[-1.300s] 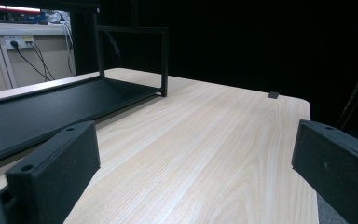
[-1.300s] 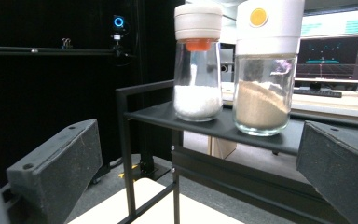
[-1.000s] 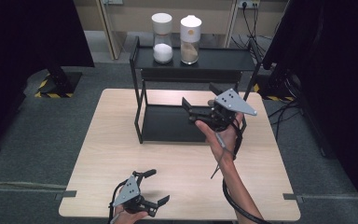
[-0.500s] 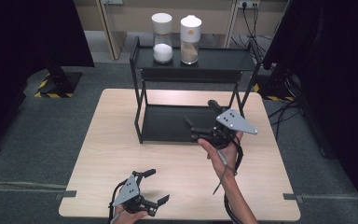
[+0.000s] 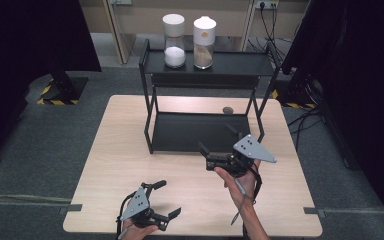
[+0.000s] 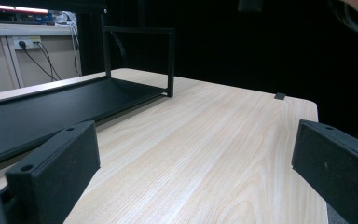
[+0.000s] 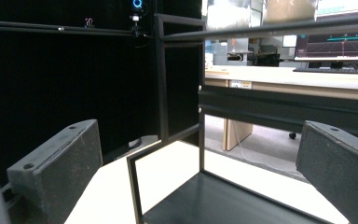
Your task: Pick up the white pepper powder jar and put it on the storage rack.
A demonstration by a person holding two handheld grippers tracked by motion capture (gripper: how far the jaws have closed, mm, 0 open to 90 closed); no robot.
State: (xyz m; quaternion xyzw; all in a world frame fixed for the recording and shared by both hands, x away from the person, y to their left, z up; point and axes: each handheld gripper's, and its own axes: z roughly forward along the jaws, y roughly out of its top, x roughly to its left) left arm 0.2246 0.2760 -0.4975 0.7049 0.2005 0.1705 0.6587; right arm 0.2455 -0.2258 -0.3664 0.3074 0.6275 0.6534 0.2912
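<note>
Resting near the table's (image 5: 110,150) front edge, the left gripper (image 5: 168,199) gapes, empty. The right gripper (image 5: 219,141), jaws spread, holds nothing beside the black rack (image 5: 205,131).

The left gripper (image 5: 167,199) sits low at about 7 o'clock, jaws spread wide and pointing toward 2 o'clock. The right gripper (image 5: 220,142), held by the right hand (image 5: 240,182) at 5 o'clock, points toward 10 o'clock with jaws apart.

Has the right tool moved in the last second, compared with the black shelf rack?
Yes. The right tool has drawn back from the black shelf rack toward the table's near edge and now sits in front of the rack's lower shelf.
</note>
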